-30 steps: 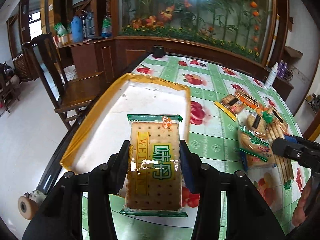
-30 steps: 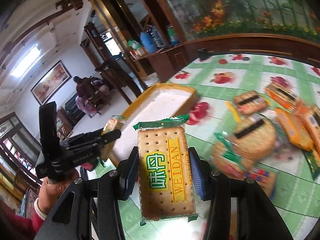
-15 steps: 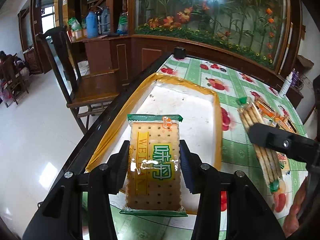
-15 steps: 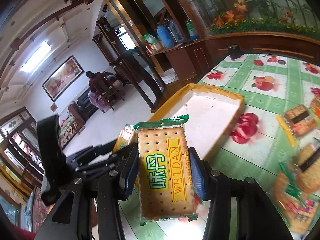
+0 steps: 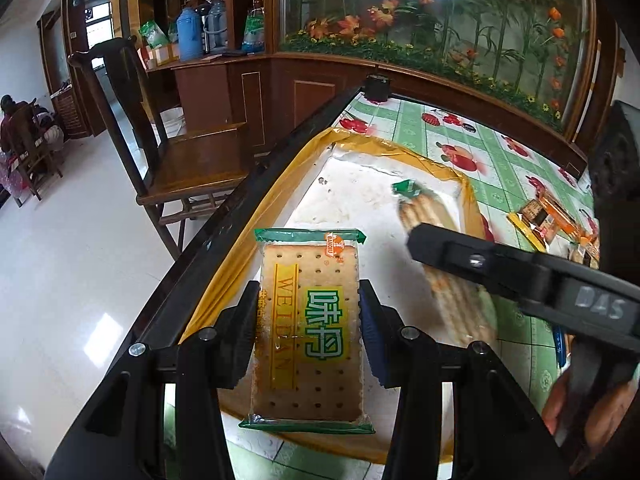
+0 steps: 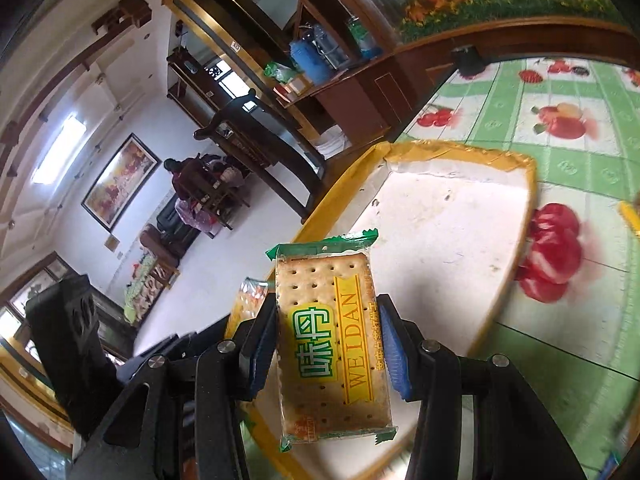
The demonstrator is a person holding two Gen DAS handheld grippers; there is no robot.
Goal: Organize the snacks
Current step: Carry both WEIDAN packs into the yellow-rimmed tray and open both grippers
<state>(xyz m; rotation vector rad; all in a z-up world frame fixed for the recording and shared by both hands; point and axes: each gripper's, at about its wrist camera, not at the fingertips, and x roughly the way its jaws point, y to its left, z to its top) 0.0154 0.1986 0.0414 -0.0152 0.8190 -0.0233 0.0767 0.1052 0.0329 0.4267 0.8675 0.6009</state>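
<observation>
My left gripper [image 5: 308, 328] is shut on a Weidan cracker pack [image 5: 310, 328] and holds it over the near end of the white tray with a yellow rim [image 5: 360, 184]. My right gripper [image 6: 326, 340] is shut on a second Weidan cracker pack [image 6: 332, 344], above the same tray [image 6: 448, 208]. In the left wrist view the right gripper's arm [image 5: 520, 276] crosses from the right with its pack [image 5: 444, 252] seen edge-on over the tray. In the right wrist view the left gripper's body [image 6: 76, 344] sits at lower left, its pack's top [image 6: 250, 296] peeking out.
The tray lies at the left edge of a table with a green fruit-print cloth [image 6: 568, 152]. More snack packs [image 5: 548, 216] lie on the cloth at the right. A wooden chair [image 5: 176, 152] stands by the table's left edge. A wooden cabinet [image 5: 400, 72] runs behind.
Both grippers have swung left with their packs. The right gripper has come from the snack pile to over the tray, close to the left gripper.
</observation>
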